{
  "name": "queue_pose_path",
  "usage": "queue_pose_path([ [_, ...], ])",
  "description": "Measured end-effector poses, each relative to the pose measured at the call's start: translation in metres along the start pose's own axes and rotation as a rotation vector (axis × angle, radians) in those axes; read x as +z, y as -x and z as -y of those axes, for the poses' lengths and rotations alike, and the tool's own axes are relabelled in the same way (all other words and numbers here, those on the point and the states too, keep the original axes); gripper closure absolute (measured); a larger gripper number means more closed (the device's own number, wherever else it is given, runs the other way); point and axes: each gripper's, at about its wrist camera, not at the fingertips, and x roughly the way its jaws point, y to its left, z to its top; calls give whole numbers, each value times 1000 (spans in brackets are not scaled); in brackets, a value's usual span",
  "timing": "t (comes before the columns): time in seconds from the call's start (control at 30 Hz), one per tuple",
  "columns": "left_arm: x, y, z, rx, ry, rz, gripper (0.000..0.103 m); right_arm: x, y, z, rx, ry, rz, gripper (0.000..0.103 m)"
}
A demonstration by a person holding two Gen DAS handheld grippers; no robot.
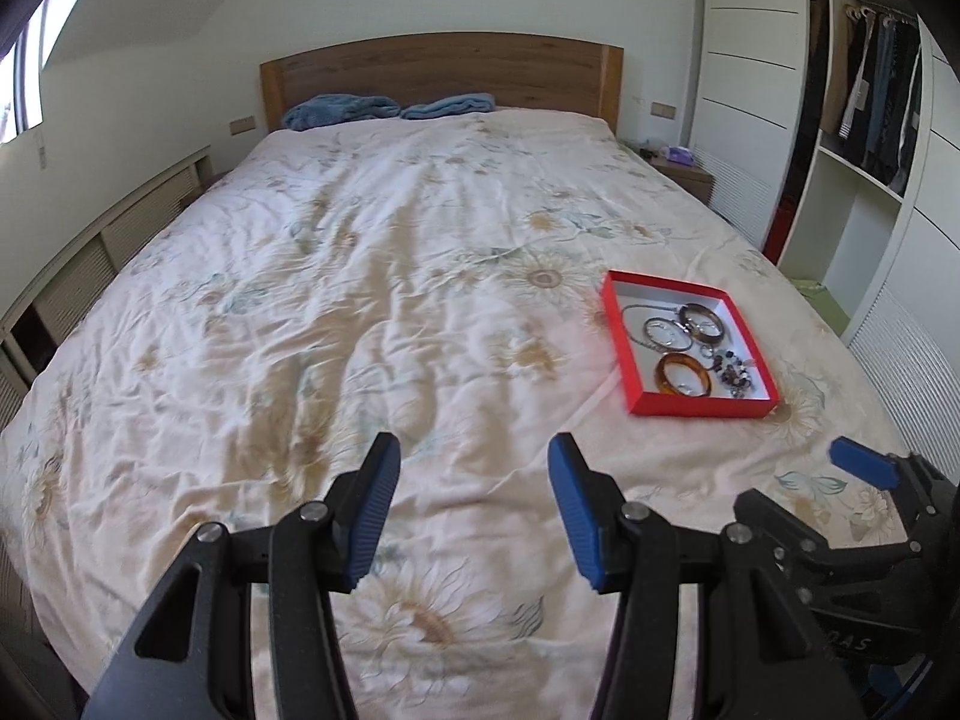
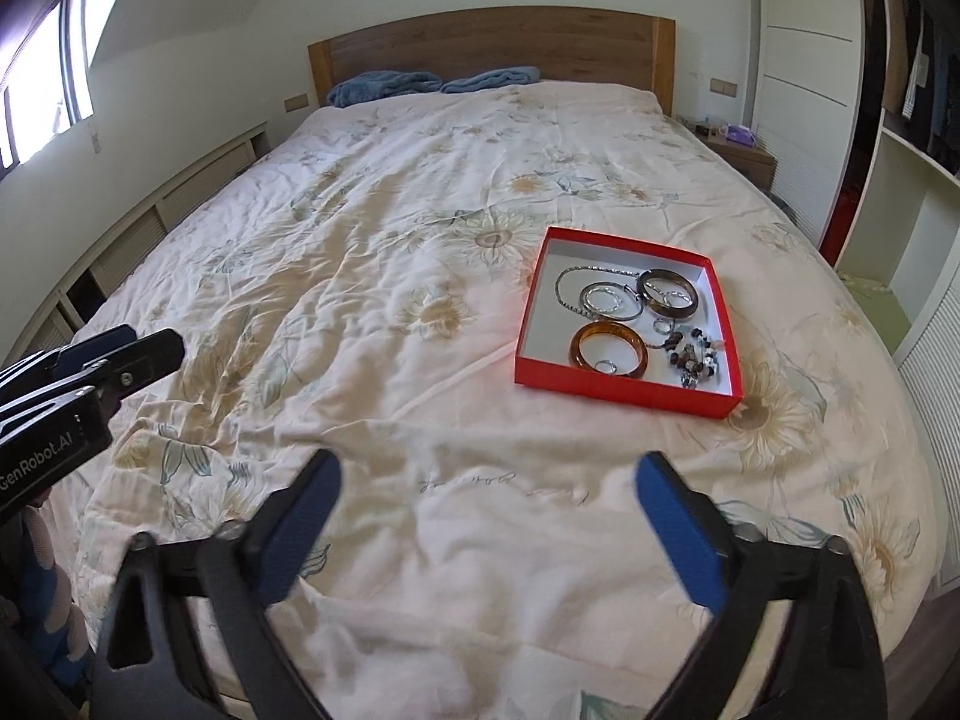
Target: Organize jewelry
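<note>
Red cardboard forms the shallow box (image 2: 624,385) that holds the jewelry, and we see it lying flat on the floral bedspread (image 2: 384,276), on the right side of the bed and toward its foot. Inside, against the white lining, an amber bangle (image 2: 609,348) sits nearest us with a small ring inside its circle; a dark brown bangle (image 2: 668,294) lies farther back, a silver bangle (image 2: 605,300) beside it, and a thin chain (image 2: 567,288) loops along the left. A cluster of dark beads (image 2: 696,357) fills the near right corner, but we cannot tell whether it is one strand or several, nor count the small rings near it.

Our right gripper (image 2: 489,531) hangs above the cover, short of the box, jaws spread wide with nothing between them; its fingers are blurred. Our left gripper (image 1: 474,516) is likewise released and empty, well left of the box (image 1: 690,402). Each gripper is only partly visible in the other's view, cut off by the frame edge.

Beyond, blue pillows (image 2: 384,87) rest against a wooden headboard (image 2: 492,42). A wardrobe (image 1: 864,96) on the right is cropped and its clothes are dim.
</note>
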Motion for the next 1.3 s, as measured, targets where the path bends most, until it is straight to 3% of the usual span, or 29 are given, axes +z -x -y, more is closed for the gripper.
queue_pose_path([
  [0.6,-30,23,-20,48,20,31,54,-31,12,-30,-4,54,22,0],
  [1.3,-56,5,-31,62,26,-33,54,-41,22,-32,-26,45,50,0],
])
